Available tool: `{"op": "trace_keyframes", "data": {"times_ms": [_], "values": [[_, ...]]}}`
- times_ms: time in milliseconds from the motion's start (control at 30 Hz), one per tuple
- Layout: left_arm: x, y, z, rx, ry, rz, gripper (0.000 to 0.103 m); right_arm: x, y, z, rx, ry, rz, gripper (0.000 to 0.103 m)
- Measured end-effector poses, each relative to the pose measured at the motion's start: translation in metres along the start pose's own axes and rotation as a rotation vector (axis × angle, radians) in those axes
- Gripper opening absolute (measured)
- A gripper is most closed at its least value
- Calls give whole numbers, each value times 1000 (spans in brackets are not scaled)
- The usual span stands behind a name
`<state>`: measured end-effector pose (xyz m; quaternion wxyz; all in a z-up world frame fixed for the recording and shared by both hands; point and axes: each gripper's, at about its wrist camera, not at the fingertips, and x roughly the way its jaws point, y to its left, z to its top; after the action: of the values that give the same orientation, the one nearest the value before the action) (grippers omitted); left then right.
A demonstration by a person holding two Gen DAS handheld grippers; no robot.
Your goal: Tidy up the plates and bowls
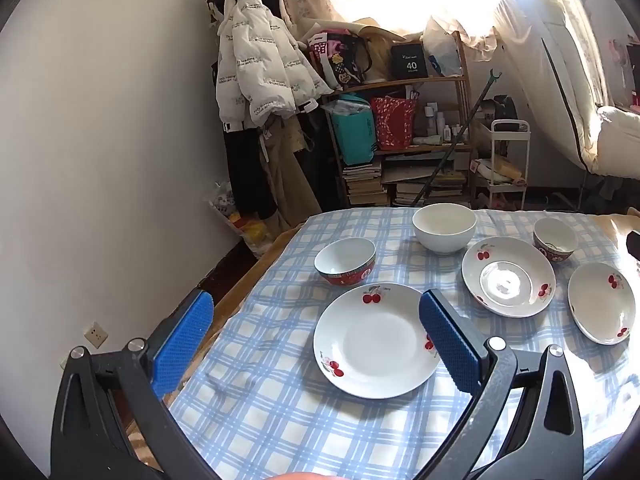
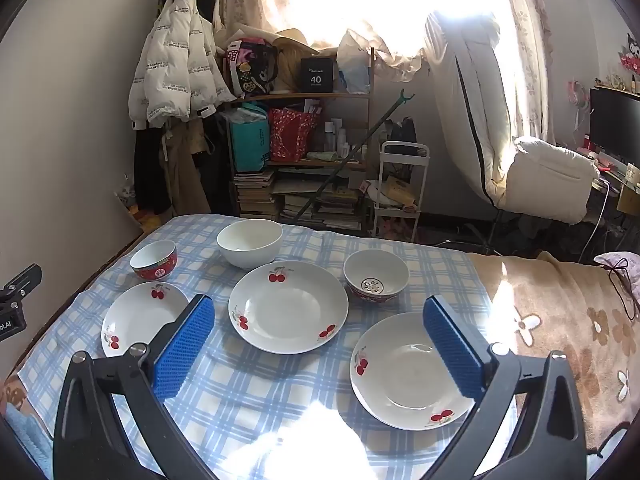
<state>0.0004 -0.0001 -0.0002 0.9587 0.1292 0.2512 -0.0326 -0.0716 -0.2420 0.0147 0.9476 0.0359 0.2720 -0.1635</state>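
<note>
Crockery all over the blue checked cloth (image 2: 248, 392) — three cherry plates, three bowls, nothing stacked.

From the right wrist camera: middle cherry plate (image 2: 288, 307) dead centre; left cherry plate (image 2: 140, 316) off to its left, partly behind the left blue pad (image 2: 182, 350); right cherry plate (image 2: 404, 372) nearest, its right edge hidden behind the right blue pad (image 2: 452, 350). Behind them, plain white bowl (image 2: 249, 243) at the far edge of the cloth, red-sided bowl (image 2: 154, 260) at far left, patterned bowl (image 2: 376, 276) just beside the middle plate, to its right. None of the bowls touching a plate, as far as visible.

Right gripper (image 2: 318, 320) spread as wide as can be, tilted down at the cloth, gripping nothing — clear air between the pads.

Over to the left wrist camera: same story. Left gripper (image 1: 316, 320) gaping wide, nothing between the fingers, angled down over the left cherry plate (image 1: 376, 340). Red-sided bowl (image 1: 345, 261) just beyond that plate, white bowl (image 1: 444, 229) further back, middle plate (image 1: 508, 282) to the right with sun glare in its well, patterned bowl (image 1: 555, 239) behind it, right plate (image 1: 602, 302) at the frame's edge.

Beyond the cloth: white puffer jacket (image 1: 260, 60) hanging on the wall, cluttered wooden shelf (image 1: 404, 120) with bags and stacked books, small white trolley (image 2: 402, 184), bright curtained window. Brown flowered blanket (image 2: 568, 320) on the right, beside the cloth.
</note>
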Motion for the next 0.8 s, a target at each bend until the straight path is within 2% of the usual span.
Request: {"op": "trace_keyframes", "data": {"times_ms": [800], "values": [[1,4,0,-13,-22,16,101,1,-2,1,-3,-7,0,103]]}}
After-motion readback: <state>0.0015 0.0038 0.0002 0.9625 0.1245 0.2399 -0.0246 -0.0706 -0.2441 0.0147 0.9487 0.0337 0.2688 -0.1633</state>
